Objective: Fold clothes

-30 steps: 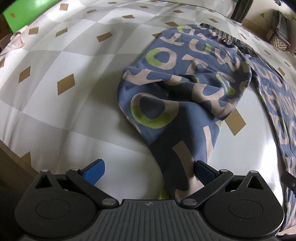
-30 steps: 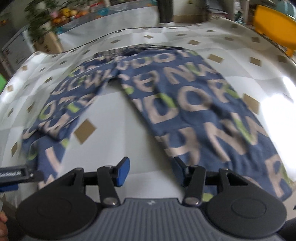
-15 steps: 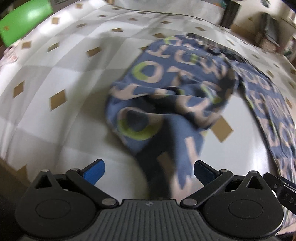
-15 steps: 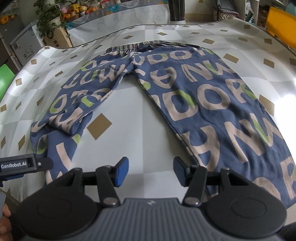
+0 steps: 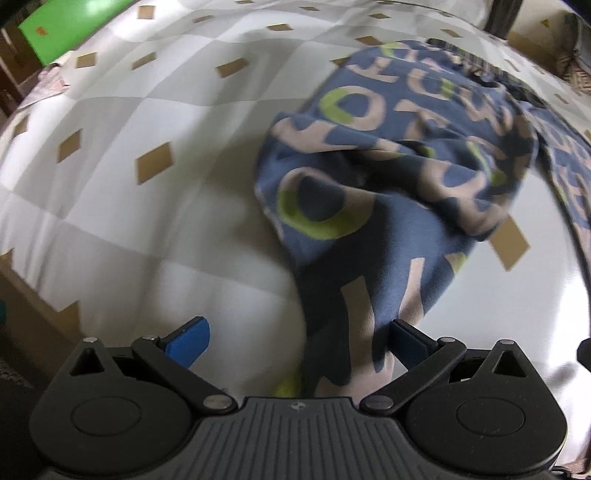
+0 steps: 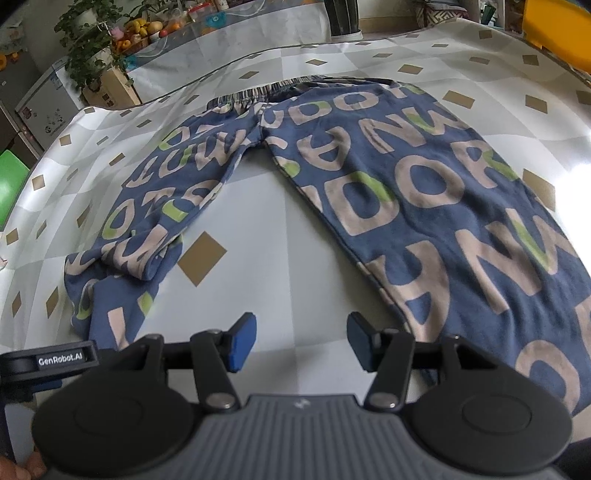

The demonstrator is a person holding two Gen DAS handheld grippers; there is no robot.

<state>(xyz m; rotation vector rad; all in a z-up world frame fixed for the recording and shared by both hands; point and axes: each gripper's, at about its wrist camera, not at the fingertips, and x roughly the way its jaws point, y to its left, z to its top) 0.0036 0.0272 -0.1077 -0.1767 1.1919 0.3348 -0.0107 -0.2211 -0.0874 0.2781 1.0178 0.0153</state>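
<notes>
Blue trousers (image 6: 406,184) printed with pink and green letters lie spread on the checked tablecloth (image 6: 295,236), waistband (image 6: 266,92) at the far side. The left leg (image 5: 369,177) is crumpled and folded over itself. Its cuff end trails down between the fingers of my left gripper (image 5: 297,341), which is open; the cloth lies against the right pad (image 5: 406,341). My right gripper (image 6: 301,338) is open over bare cloth between the two legs, its right pad (image 6: 360,341) close to the inner edge of the flat right leg (image 6: 480,266).
The table's near-left edge (image 5: 40,295) drops off beside my left gripper. A green panel (image 5: 55,26) stands beyond the far left corner, and a yellow object (image 6: 554,22) at the far right. Plants and fruit (image 6: 110,44) sit behind the table. Part of the left gripper (image 6: 55,360) shows at lower left.
The left gripper pulled back a little, then came forward again over the cuff, still open. The right view rose slightly and steadied; its gripper stayed open. The trousers have not visibly shifted.
</notes>
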